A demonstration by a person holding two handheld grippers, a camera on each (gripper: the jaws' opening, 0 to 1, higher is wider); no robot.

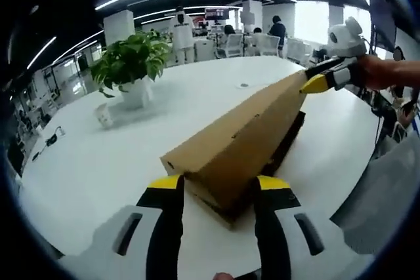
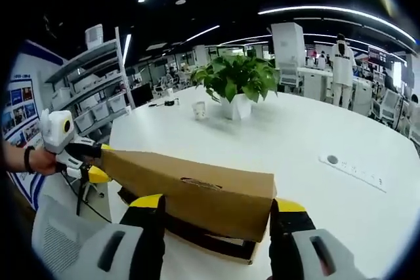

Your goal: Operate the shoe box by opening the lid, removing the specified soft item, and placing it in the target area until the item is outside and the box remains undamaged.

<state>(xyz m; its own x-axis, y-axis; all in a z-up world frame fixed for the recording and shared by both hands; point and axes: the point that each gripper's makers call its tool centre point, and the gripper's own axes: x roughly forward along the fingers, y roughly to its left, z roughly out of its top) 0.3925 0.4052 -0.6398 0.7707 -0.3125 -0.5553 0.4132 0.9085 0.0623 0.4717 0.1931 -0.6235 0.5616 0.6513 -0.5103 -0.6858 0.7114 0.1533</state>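
The shoe box lies on a white table (image 1: 98, 175). Its brown cardboard lid (image 1: 249, 129) is raised and tilted above the black base (image 1: 289, 139). My left gripper (image 1: 220, 185) has its yellow-tipped jaws closed on the near end of the lid. The right gripper (image 1: 321, 82), held by a hand (image 1: 387, 73), grips the far end. In the right gripper view the lid (image 2: 190, 185) runs leftward over the black base (image 2: 203, 240). There my right gripper (image 2: 218, 204) clamps one end and the left gripper (image 2: 88, 165) holds the other. The box's inside is hidden.
A potted plant (image 1: 131, 63) (image 2: 236, 80) and a small white cup (image 1: 104, 116) (image 2: 199, 111) stand further along the table. A round cable port (image 2: 333, 159) sits in the tabletop. Shelves (image 2: 92, 90), office chairs and people fill the background.
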